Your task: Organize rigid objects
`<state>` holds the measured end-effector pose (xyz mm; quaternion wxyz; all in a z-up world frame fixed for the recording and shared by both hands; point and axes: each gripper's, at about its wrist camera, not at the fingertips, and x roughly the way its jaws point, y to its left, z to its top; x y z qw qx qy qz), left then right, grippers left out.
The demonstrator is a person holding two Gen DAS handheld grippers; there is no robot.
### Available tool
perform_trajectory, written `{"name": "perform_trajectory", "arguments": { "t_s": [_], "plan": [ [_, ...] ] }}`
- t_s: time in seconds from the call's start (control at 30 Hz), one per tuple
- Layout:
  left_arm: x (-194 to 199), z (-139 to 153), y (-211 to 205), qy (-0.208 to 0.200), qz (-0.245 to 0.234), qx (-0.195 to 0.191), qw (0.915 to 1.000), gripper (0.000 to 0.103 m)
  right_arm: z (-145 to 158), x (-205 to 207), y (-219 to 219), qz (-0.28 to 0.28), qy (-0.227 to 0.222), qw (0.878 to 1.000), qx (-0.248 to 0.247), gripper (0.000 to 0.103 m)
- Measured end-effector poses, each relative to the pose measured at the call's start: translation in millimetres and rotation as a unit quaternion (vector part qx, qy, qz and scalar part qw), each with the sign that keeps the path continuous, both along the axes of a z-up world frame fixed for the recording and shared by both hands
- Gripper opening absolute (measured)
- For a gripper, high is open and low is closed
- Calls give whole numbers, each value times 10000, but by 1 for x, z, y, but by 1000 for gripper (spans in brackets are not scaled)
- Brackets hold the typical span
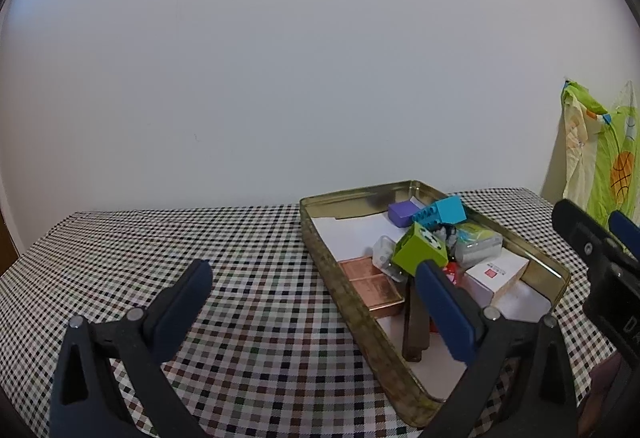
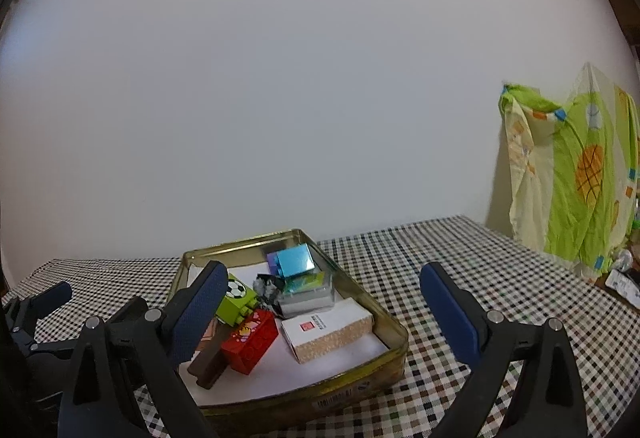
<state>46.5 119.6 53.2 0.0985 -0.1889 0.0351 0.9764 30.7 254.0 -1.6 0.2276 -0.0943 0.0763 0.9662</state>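
Right wrist view: both hand-held grippers, right point(image 2: 322, 308) and left point(image 1: 312, 302), hang spread and empty over the tin tray point(image 2: 394, 322), where blocks and boxes sit gathered.

Black tool point(image 2: 322, 284) frames, blue pads point(image 2: 450, 312), seemingly silver screws point(image 2: 493, 316)

Red brick point(image 1: 451, 272) behind green block point(image 1: 420, 251)

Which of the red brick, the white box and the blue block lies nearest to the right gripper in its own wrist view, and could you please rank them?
Measured from the right gripper, which hangs open over the tin:
1. Red brick, at the near left, beside the gripper's left finger.
2. White box, a little further in, at the tin's right side.
3. Blue block, at the tin's far end.
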Motion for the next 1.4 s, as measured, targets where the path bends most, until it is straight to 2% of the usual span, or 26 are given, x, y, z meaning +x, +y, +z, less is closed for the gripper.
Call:
{"name": "perform_trajectory", "arguments": {
  "t_s": [0.3,0.97,1.4],
  "plan": [
    [-6,-4,4,-163,-122,-154,9997,103,-1,-2,-4,84,-71,9999,110,98],
    [-5,-6,3,-191,-120,-135,9997,103,-2,-10,-10,128,-196,9995,220,98],
    [-7,-7,2,-254,-66,-160,9995,103,0,-11,-12,26,-51,9997,230,98]
  ]
}}
